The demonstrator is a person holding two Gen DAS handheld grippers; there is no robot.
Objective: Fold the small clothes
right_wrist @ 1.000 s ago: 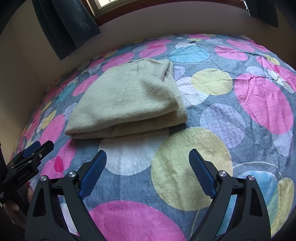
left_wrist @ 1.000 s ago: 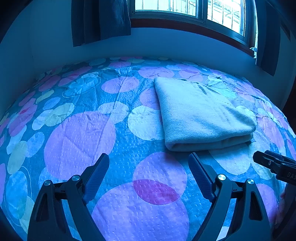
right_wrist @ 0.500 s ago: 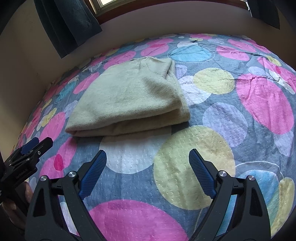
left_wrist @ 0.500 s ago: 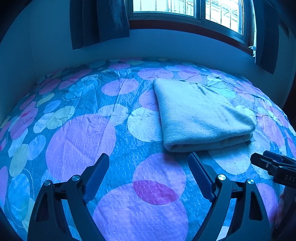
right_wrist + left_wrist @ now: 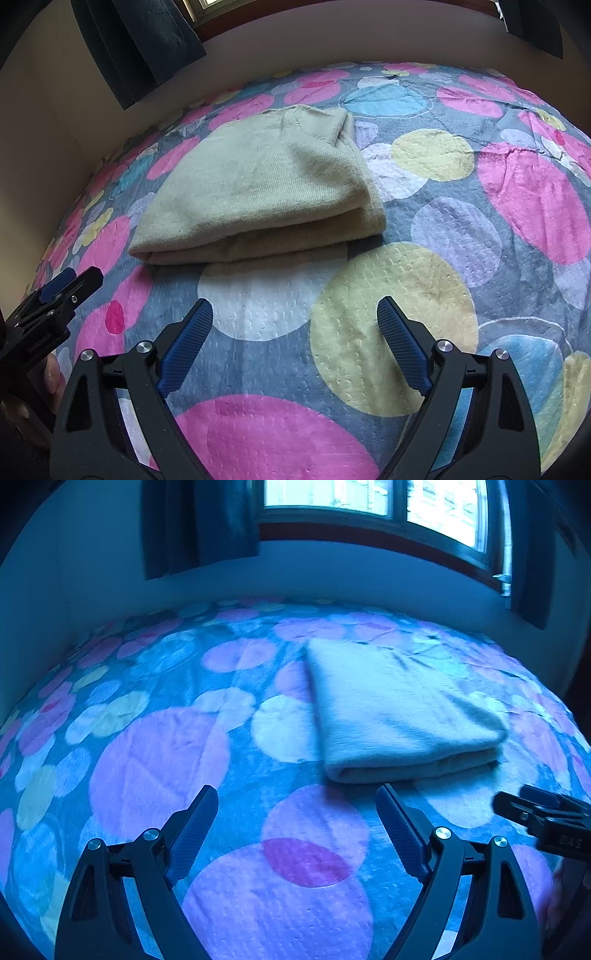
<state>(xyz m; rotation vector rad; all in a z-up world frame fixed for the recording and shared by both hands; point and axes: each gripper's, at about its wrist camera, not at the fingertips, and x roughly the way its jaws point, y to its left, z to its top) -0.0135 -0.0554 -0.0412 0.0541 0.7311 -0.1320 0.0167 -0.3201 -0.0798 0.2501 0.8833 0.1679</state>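
Black plastic arms with ribbed pads are framing both views: the left gripper (image 5: 297, 805) is holding its two fingers spread wide with nothing between them, and the right gripper (image 5: 295, 317), with blue ribbed pads, is gaping just as wide and just as empty. Both are hovering above the padded bedspread printed with large pink, yellow and blue circles (image 5: 406, 332), touching neither it nor the clothing.

Ahead of both sits the pale cream knitted garment, already folded into a thick flat bundle (image 5: 266, 192). Seen from the left gripper, the bundle (image 5: 391, 709) is lying forward and to the right, its rounded folded edge facing the fingers and its long axis running away toward the wall under the window (image 5: 369, 502). Seen from the right gripper, it is lying forward and slightly to the left, so it is sitting between the two tools, near both; neither looks clearly nearer. Any further move would, I judge, have to reach forward to that near folded edge, though the fold looks essentially finished.

The right view is showing true colours, the stacked layers at the near edge and a ribbed neck or cuff at the far end; the left view is blue-tinted and slightly blurred, but it is showing the window and dark curtains (image 5: 195, 524). Each view is catching the other gripper's tip at its edge.
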